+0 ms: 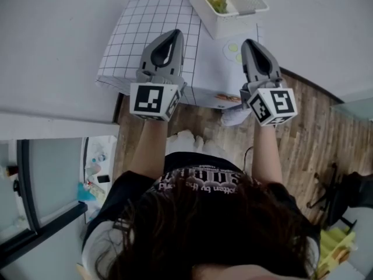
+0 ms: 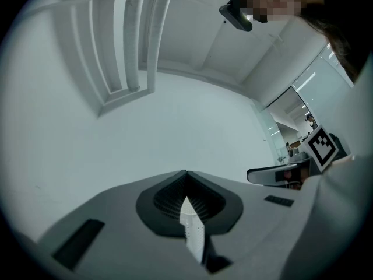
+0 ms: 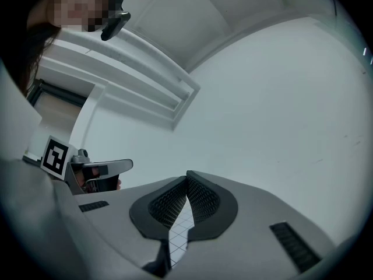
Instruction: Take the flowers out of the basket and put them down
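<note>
The task had not begun: the flowers point(image 1: 217, 3) lay in the basket point(image 1: 230, 27). The left gripper point(image 1: 174, 35) and right gripper point(image 1: 250, 43) hovered short of the basket, jaws together and empty.

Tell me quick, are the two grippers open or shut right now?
Left gripper: closed, holding nothing.
Right gripper: closed, holding nothing.

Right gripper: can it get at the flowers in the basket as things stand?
Probably yes. The open-topped basket sits just ahead of the right gripper with nothing between. It would have to clear the near wall to reach the flowers, and its shut jaws must open first.
</note>
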`<state>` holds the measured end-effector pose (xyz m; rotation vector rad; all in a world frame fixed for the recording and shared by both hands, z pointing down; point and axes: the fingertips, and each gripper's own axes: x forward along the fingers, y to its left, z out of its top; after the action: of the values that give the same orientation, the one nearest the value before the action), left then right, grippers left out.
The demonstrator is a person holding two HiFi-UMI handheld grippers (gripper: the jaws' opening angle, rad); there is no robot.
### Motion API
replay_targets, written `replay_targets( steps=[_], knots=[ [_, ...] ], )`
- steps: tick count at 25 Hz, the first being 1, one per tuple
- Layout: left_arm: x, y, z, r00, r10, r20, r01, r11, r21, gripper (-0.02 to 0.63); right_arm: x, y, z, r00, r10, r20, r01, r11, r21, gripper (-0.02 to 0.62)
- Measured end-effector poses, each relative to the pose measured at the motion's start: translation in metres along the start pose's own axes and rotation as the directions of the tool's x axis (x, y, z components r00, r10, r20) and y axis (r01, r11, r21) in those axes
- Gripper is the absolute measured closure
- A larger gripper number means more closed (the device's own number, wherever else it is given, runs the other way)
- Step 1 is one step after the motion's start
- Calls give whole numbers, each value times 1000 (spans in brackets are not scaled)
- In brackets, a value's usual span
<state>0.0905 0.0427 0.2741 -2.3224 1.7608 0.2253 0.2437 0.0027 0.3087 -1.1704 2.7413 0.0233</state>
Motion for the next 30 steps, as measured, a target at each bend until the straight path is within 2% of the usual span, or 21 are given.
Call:
replay_targets(
  steps=[7, 19, 24, 30],
  knots=[
    [19, 30, -13, 1000, -8, 8, 9, 1000, -19, 609, 33, -7, -8, 1000, -24, -5, 24, 1000, -6, 572],
    [89, 121, -30, 991, -131, 26, 132, 990, -46, 609, 127, -20, -13, 985, -169, 21, 170, 985, -27, 572],
    [114, 149, -40, 980, -200, 12, 200, 979, -48, 609, 163, -23, -16, 974, -225, 19, 225, 974, -28, 572],
    [139, 161, -54, 954, -298, -7, 298, 953, -50, 609, 191, -32, -20, 957, -288, 21, 288, 957, -37, 572]
  ],
)
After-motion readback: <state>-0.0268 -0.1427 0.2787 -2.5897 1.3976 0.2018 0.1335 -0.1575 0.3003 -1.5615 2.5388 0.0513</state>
